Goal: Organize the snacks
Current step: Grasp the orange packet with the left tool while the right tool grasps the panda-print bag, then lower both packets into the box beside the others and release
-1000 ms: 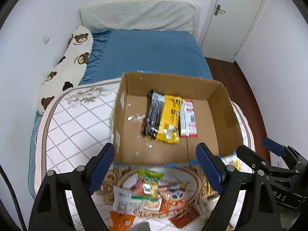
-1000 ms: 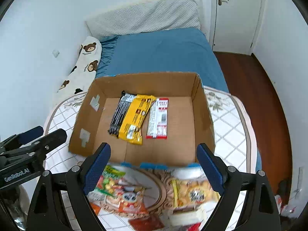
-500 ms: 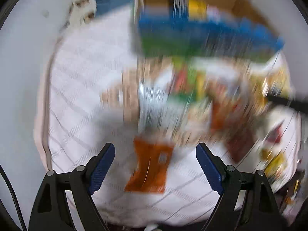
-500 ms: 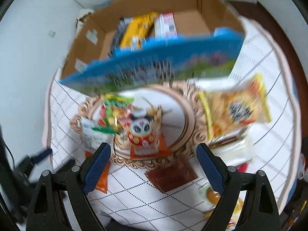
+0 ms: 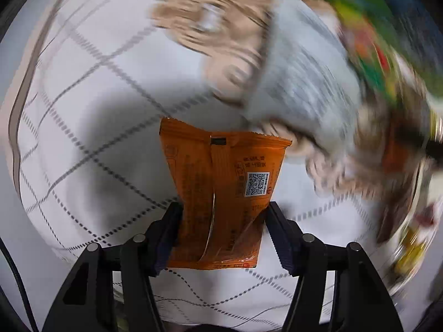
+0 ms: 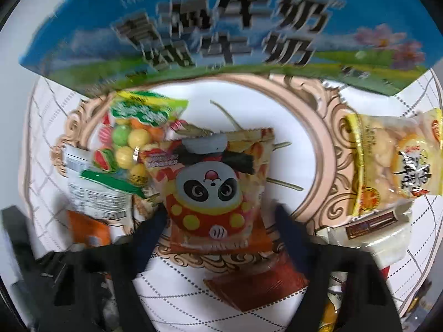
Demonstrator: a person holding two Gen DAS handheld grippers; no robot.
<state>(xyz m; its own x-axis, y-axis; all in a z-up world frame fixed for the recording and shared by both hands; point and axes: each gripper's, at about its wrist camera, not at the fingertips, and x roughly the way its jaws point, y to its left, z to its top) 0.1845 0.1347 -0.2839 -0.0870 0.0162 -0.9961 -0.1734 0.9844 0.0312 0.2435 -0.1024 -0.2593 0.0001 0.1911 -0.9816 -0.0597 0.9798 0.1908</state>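
Currently left gripper (image 5: 223,222) fingers pinch the orange packet (image 5: 221,191) over the quilted surface (image 5: 91,105). Right gripper (image 6: 218,220) fingers are spread around the panda packet (image 6: 210,191), just below the printed box (image 6: 221,36).

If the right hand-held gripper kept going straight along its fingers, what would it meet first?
Most likely the panda snack packet, which lies between the open fingers of the right hand-held gripper; motion blur leaves the depth unclear.
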